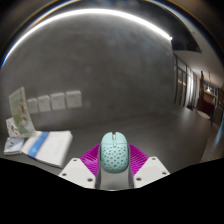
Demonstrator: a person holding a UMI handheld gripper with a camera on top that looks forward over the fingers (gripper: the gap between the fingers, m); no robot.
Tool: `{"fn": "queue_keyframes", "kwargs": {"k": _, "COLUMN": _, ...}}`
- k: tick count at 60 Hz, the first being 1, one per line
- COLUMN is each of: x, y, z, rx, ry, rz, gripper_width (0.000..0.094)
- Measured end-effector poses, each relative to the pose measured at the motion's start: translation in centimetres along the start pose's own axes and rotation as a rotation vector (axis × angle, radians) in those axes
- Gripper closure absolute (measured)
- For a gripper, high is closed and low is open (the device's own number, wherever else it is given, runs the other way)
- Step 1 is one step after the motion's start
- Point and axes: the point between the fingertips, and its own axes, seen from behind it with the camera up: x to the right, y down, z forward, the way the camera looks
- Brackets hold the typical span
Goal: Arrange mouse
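A pale mint-green mouse (114, 154) with a perforated shell sits between my gripper's two fingers, nose pointing away. The magenta pads (92, 157) press against both its sides. My gripper (114, 160) is shut on the mouse and holds it up above the grey surface (140, 115). The mouse's rear end hides behind the white finger bodies.
A stack of white and light-blue books or papers (42, 146) lies left of the fingers, with an upright card or package (17, 113) behind it. A wall with pale squares (55, 101) stands far left. A doorway or shelving (200, 95) shows at far right.
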Motion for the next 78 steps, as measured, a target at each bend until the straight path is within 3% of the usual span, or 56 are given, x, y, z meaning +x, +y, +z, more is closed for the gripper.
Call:
{"fn": "queue_keyframes", "kwargs": {"k": 4, "x": -5.1, "y": -2.3, "z": -4.2, "rx": 0.055, "ry": -0.054, "rz": 0.014, "gripper_width": 0.0565}}
{"fn": "queue_keyframes", "kwargs": {"k": 10, "x": -15.5, "y": -1.4, "z": -9.9, "rx": 0.081, "ry": -0.208, "rz": 0.02, "gripper_width": 0.0565}}
{"fn": "queue_keyframes", "kwargs": {"k": 17, "x": -25.3, "y": 5.0, "z": -14.4, "rx": 0.018, "ry": -0.317, "rz": -0.019, "gripper_width": 0.0566}}
{"fn": "queue_keyframes", "kwargs": {"k": 25, "x": -31.5, "y": 13.9, "z": -17.0, "rx": -0.096, "ry": -0.371, "rz": -0.067, "gripper_width": 0.0564}}
{"fn": "queue_keyframes", "kwargs": {"k": 42, "x": -36.0, "y": 21.1, "z": -17.7, "rx": -0.217, "ry": -0.355, "rz": -0.126, "gripper_width": 0.052}}
{"fn": "queue_keyframes", "kwargs": {"k": 43, "x": -36.1, "y": 21.6, "z": -17.7, "rx": -0.229, "ry": -0.352, "rz": -0.128, "gripper_width": 0.0401}}
{"fn": "queue_keyframes", "kwargs": {"k": 44, "x": -36.1, "y": 21.7, "z": -17.7, "rx": -0.222, "ry": -0.342, "rz": -0.133, "gripper_width": 0.0484}}
{"fn": "queue_keyframes", "kwargs": {"k": 45, "x": -36.1, "y": 21.3, "z": -17.5, "rx": -0.198, "ry": -0.335, "rz": -0.143, "gripper_width": 0.0491}}
{"fn": "queue_keyframes", "kwargs": {"k": 55, "x": -36.0, "y": 21.6, "z": -17.4, "rx": -0.213, "ry": -0.303, "rz": -0.185, "gripper_width": 0.0401}}
{"fn": "queue_keyframes", "kwargs": {"k": 57, "x": -35.9, "y": 21.5, "z": -17.4, "rx": -0.22, "ry": -0.309, "rz": -0.193, "gripper_width": 0.035}}
{"fn": "queue_keyframes", "kwargs": {"k": 62, "x": -35.7, "y": 21.8, "z": -18.4, "rx": -0.267, "ry": -0.35, "rz": -0.18, "gripper_width": 0.0033}}
{"fn": "queue_keyframes", "kwargs": {"k": 64, "x": -35.8, "y": 21.7, "z": -19.0, "rx": -0.275, "ry": -0.376, "rz": -0.154, "gripper_width": 0.0093}}
{"fn": "queue_keyframes", "kwargs": {"k": 69, "x": -35.5, "y": 20.7, "z": -21.3, "rx": -0.282, "ry": -0.411, "rz": -0.079, "gripper_width": 0.0092}}
{"fn": "queue_keyframes", "kwargs": {"k": 78, "x": -32.2, "y": 19.3, "z": -26.1, "rx": -0.315, "ry": -0.348, "rz": -0.007, "gripper_width": 0.0095}}
